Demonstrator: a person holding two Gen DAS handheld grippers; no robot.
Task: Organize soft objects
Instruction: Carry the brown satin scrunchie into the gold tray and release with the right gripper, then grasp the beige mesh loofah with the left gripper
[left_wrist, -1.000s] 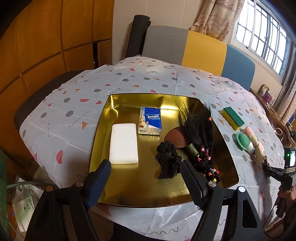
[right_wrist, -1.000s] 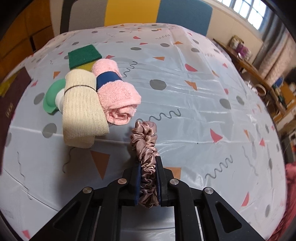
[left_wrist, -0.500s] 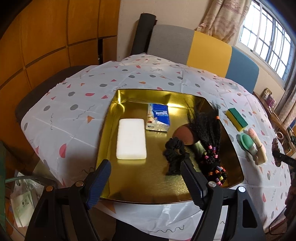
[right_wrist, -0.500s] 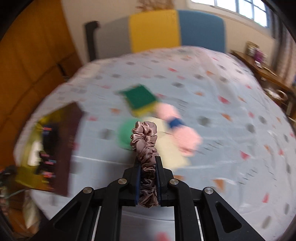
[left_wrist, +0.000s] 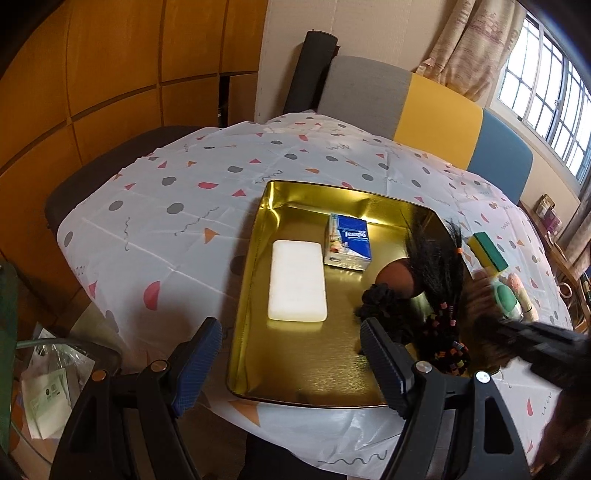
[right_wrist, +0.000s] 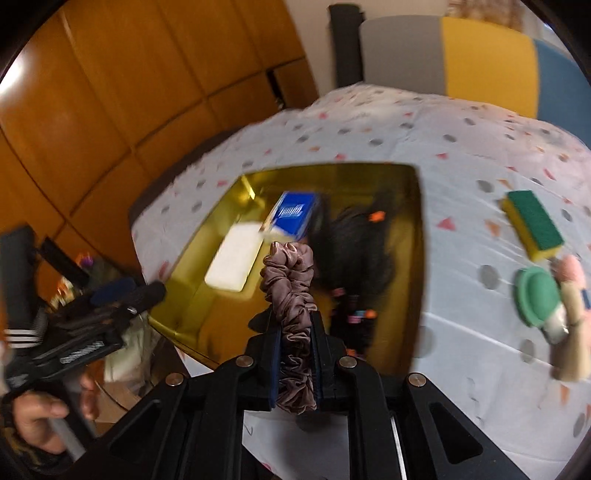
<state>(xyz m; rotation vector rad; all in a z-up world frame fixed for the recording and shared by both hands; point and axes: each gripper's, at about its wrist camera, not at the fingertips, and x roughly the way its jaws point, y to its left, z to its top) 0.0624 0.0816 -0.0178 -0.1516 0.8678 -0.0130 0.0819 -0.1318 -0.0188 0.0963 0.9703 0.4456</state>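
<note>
My right gripper (right_wrist: 295, 362) is shut on a dusty-pink satin scrunchie (right_wrist: 291, 295) and holds it in the air over the near edge of the gold tray (right_wrist: 229, 192). The tray (left_wrist: 255, 266) holds a white sponge block (left_wrist: 297, 286), a blue Tempo tissue pack (left_wrist: 347, 242), a black scrunchie (left_wrist: 380, 299) and a black braided hairpiece (left_wrist: 439, 266). My left gripper (left_wrist: 291, 365) is open and empty, in front of the tray's near edge. The right gripper shows blurred in the left wrist view (left_wrist: 532, 339).
To the right of the tray on the patterned tablecloth (left_wrist: 177, 206) lie a green-and-yellow sponge (right_wrist: 532, 225), a green round puff (right_wrist: 537, 295), a beige rolled cloth (right_wrist: 572, 332) and a pink rolled towel (right_wrist: 572, 269). A sofa (left_wrist: 424, 103) stands behind the table.
My right gripper has swung left with the pink scrunchie, from over the rolled towels to over the tray. My left gripper has drawn back and up a little, still open.
</note>
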